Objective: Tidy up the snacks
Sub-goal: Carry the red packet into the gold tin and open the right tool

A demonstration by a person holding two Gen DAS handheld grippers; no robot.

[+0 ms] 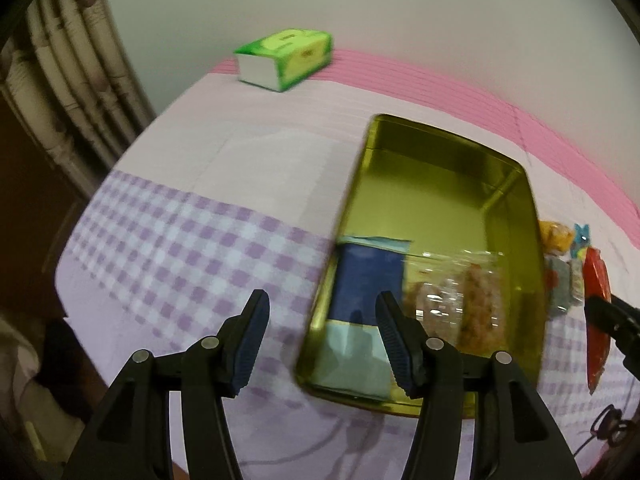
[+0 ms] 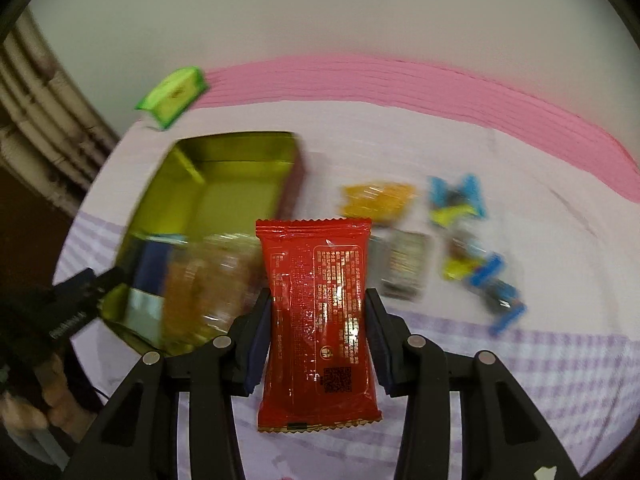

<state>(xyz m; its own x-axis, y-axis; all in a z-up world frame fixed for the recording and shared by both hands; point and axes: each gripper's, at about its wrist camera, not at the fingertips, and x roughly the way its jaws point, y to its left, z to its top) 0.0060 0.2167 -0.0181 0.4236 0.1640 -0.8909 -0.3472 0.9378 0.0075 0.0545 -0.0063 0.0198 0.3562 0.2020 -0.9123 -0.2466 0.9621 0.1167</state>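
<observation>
While your left claw [image 1: 322, 334] hangs empty with jaws apart over the gold rectangular metal tin's [image 1: 534, 240] near end, your right claw [image 2: 318, 330] pinches the glossy red foil snack packet [image 2: 318, 312] aloft. That slick wrapper could slip out. Below: purple-checked, pink-bordered bedcover [image 1: 180, 240], loose snacks right, pale wall [image 1: 360, 8] behind.

Left wrist cam: sits behind left claw [image 1: 322, 340], looks steeply down, close over near-left corner of gold tin [image 1: 436, 200]; green tissue pack [image 1: 286, 58] beyond tin, by wall. Right wrist cam: behind right claw [image 2: 318, 336], steep down-forward, close, tin [image 2: 224, 184] to its left, loose snacks [image 2: 460, 240] right of tin. Shared: tin, tissue pack [image 2: 174, 94], checked cloth [image 1: 180, 240], pink band.
</observation>
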